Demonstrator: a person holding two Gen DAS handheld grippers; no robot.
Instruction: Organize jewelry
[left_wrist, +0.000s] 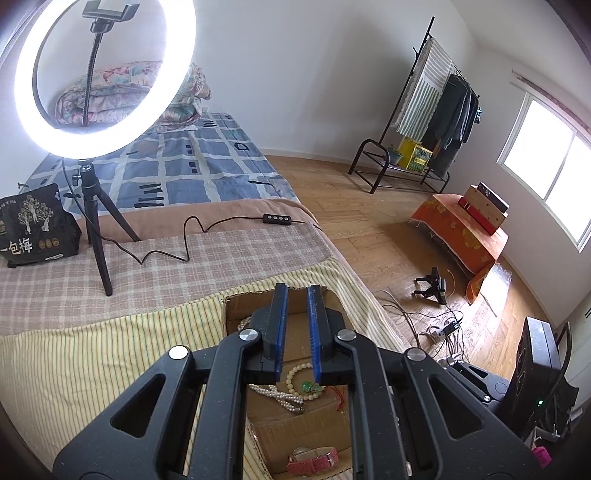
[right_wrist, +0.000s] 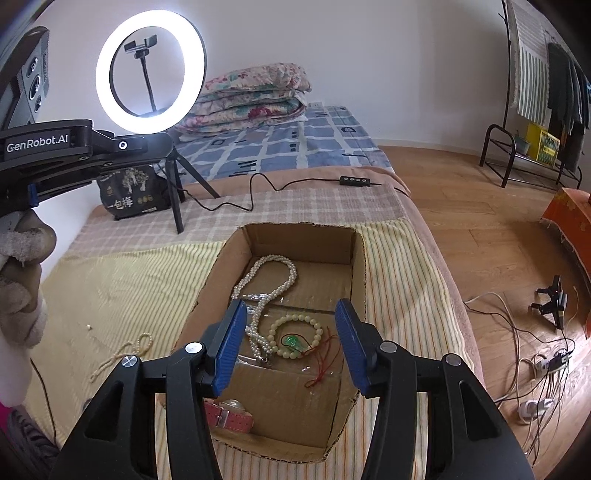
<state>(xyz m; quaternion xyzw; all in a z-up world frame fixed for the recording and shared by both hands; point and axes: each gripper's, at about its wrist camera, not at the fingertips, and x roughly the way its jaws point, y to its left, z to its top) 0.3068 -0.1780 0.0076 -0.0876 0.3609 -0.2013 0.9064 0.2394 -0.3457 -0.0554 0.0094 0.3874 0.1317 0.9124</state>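
Note:
An open cardboard box (right_wrist: 352, 266) lies on the striped bedspread. In it are a long pearl necklace (right_wrist: 284, 271), a pale bead bracelet (right_wrist: 295, 325), a green pendant (right_wrist: 293, 343) on a red cord, and a pink-strapped watch (right_wrist: 231, 415). A small pearl strand (right_wrist: 123, 356) lies on the spread left of the box. My right gripper (right_wrist: 291, 314) is open and empty above the box. My left gripper (left_wrist: 297, 291) hovers over the box (left_wrist: 236, 317) with its jaws nearly closed and nothing between them. The bracelet (left_wrist: 295, 373), pendant (left_wrist: 308, 387) and watch (left_wrist: 314, 459) show below it.
A lit ring light (right_wrist: 151, 72) on a tripod stands on the bed behind the box, its cable and remote (right_wrist: 356, 180) trailing right. A black snack bag (right_wrist: 131, 192) sits beside it. Folded quilts (right_wrist: 255, 96) lie at the bed head. Cables and power strips (right_wrist: 546, 369) lie on the wooden floor.

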